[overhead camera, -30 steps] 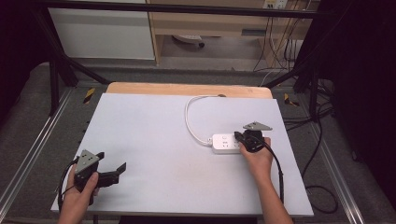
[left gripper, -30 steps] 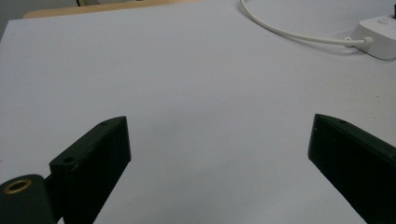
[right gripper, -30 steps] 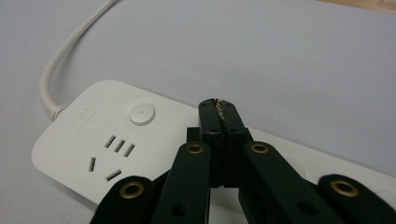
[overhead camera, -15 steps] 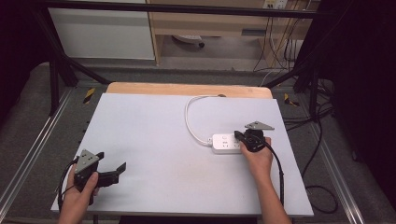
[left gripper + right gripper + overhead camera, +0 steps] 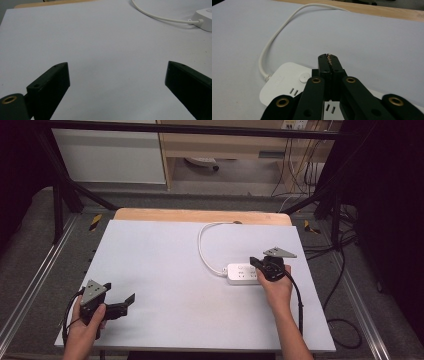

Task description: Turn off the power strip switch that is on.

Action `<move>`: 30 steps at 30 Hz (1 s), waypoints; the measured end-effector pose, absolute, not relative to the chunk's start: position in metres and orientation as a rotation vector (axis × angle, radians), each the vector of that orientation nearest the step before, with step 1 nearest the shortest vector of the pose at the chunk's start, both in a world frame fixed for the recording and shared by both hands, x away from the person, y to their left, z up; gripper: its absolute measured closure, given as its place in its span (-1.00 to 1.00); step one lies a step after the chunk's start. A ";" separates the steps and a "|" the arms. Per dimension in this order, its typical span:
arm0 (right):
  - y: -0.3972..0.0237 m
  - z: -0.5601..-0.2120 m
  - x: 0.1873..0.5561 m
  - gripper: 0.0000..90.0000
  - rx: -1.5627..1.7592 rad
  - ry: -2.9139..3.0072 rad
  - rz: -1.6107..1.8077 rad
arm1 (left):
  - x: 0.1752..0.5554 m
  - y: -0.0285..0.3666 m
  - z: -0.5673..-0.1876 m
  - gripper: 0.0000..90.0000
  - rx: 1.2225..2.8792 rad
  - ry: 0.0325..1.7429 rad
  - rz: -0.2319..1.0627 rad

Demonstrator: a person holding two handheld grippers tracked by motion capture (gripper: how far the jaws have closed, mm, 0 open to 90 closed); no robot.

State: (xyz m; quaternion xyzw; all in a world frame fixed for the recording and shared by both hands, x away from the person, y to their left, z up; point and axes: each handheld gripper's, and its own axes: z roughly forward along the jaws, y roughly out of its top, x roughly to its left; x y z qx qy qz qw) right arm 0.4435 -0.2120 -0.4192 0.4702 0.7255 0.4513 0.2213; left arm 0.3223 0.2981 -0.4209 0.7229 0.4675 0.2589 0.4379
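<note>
Fingers of our right gripper [image 5: 329, 58] are pressed together above the white power strip [image 5: 243, 273], mid-right on the table [image 5: 165, 255]. Its cord [image 5: 204, 251] loops toward the far edge. Our left gripper [image 5: 126, 304], jaws wide apart, rests near-left, well clear.

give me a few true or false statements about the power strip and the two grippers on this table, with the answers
1. The right gripper has its jaws shut together above the white plastic power strip. True.
2. The left gripper is clamped on the white cable. False: its jaws stand wide apart over bare table, with nothing between them.
3. The power strip's cable loops toward the far edge of the pale grey table. True.
4. The power strip lies next to the left gripper. False: it lies on the table's right side, at the right gripper; the left gripper is near the front left corner.
5. A plug sits in the power strip's sockets. False: the visible slots are empty.
</note>
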 end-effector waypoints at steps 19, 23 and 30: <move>-0.216 -0.415 0.447 0.73 1.356 2.011 1.298 | 0.321 0.298 -0.419 -0.87 1.793 1.148 0.645; -0.215 -0.415 0.446 0.42 1.360 1.991 1.323 | 0.320 0.298 -0.419 -0.88 1.792 1.149 0.646; -0.215 -0.414 0.446 -0.11 1.327 1.944 1.359 | 0.320 0.298 -0.419 -0.88 1.796 1.145 0.645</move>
